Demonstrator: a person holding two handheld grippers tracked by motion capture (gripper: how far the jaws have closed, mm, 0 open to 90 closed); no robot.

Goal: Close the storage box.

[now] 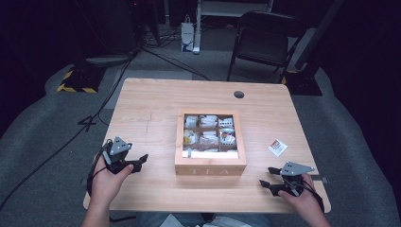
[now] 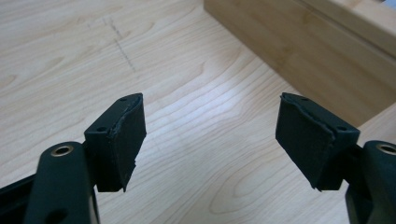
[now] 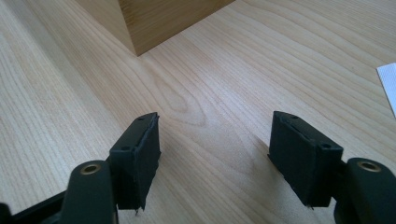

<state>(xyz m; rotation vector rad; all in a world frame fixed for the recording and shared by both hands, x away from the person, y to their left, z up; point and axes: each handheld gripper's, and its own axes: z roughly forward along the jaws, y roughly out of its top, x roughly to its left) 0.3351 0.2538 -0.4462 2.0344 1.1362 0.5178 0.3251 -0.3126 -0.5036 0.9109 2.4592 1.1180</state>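
Note:
A wooden tea box (image 1: 210, 166) stands open in the middle of the table (image 1: 151, 109), and its compartments hold several tea bags (image 1: 208, 137). Left of the box, my left gripper (image 1: 142, 161) points toward it, open with nothing between the jaws. In the left gripper view the gripper (image 2: 211, 102) hovers over bare wood with the box wall (image 2: 317, 46) ahead on the right. My right gripper (image 1: 266, 176) stays near the front edge, right of the box, open and empty. The right gripper view has the gripper (image 3: 215, 119) facing the box corner (image 3: 154, 18).
A loose white and red tea packet (image 1: 277, 147) lies right of the box, and its edge (image 3: 387, 84) reaches into the right gripper view. A round cable hole (image 1: 239, 94) sits at the table's back. Beyond the table are a folding chair (image 1: 265, 40) and floor cables (image 1: 118, 80).

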